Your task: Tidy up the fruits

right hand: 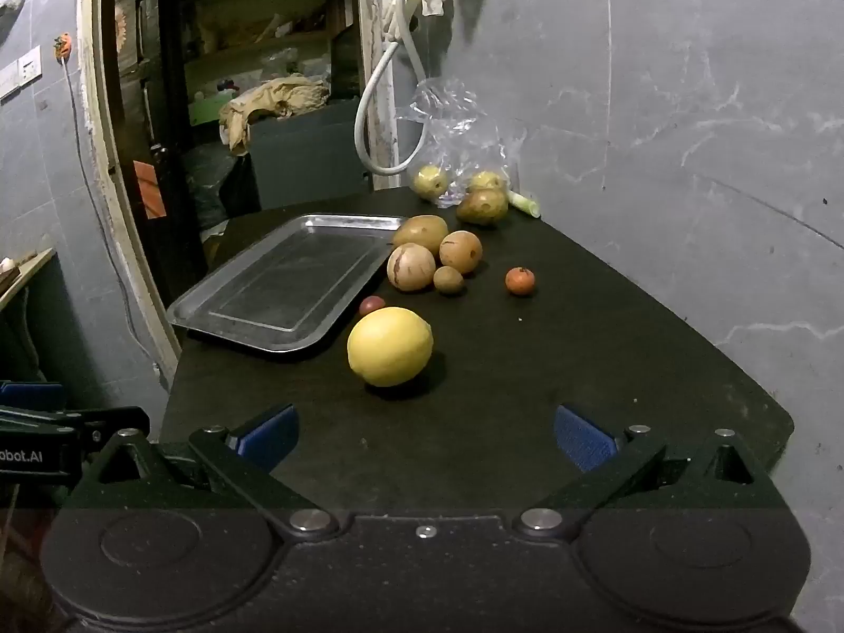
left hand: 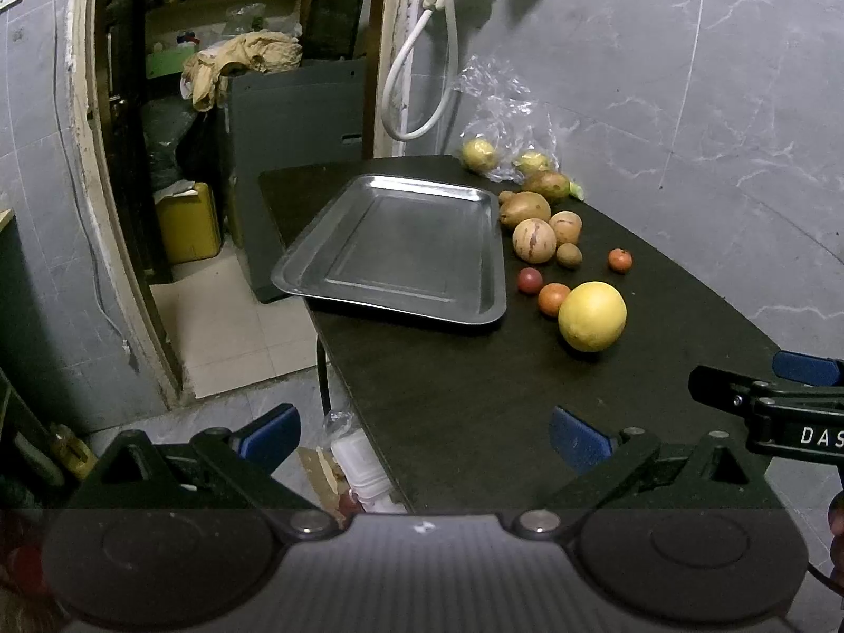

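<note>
A bare steel tray [left hand: 393,248] [right hand: 279,277] lies on the black table [left hand: 475,401] [right hand: 527,369]. Loose fruit sits to its right: a large yellow citrus [left hand: 592,316] [right hand: 390,346], a striped round fruit [left hand: 534,240] [right hand: 411,266], a brown kiwi [left hand: 569,255] [right hand: 448,279], small orange fruits [left hand: 620,260] [right hand: 520,280] and a small red one [left hand: 529,280] [right hand: 372,304]. My left gripper [left hand: 424,435] is open over the table's near left edge. My right gripper [right hand: 424,435] is open just short of the citrus, and shows at the right edge of the left wrist view [left hand: 759,382].
A clear plastic bag [left hand: 501,126] [right hand: 459,126] with yellow-green fruit stands against the grey wall at the table's back. A white hose [left hand: 416,84] hangs from the wall. Left of the table an open doorway shows cluttered shelves, a yellow can [left hand: 187,221] and floor.
</note>
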Demonstrator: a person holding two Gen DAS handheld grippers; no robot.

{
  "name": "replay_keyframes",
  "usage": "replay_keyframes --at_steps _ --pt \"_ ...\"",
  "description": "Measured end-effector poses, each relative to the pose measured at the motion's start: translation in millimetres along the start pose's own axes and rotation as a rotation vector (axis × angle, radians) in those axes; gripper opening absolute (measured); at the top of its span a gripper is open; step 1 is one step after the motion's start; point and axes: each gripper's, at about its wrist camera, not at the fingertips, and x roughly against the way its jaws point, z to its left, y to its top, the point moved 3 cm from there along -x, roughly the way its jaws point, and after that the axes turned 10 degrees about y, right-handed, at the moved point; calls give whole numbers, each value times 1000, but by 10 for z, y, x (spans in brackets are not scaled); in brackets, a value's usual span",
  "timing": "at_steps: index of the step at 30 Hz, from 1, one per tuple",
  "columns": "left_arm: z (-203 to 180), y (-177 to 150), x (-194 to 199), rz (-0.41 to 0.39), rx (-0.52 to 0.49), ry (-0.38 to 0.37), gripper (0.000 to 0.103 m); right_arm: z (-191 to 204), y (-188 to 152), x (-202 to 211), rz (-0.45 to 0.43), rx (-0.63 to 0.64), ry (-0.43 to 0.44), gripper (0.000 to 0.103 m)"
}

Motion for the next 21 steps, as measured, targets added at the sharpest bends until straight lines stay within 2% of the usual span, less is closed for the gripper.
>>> replay_keyframes --at_steps 21 --pt "-23 -19 -25 24 1 4 102 -14 -20 -23 14 -10 -1 103"
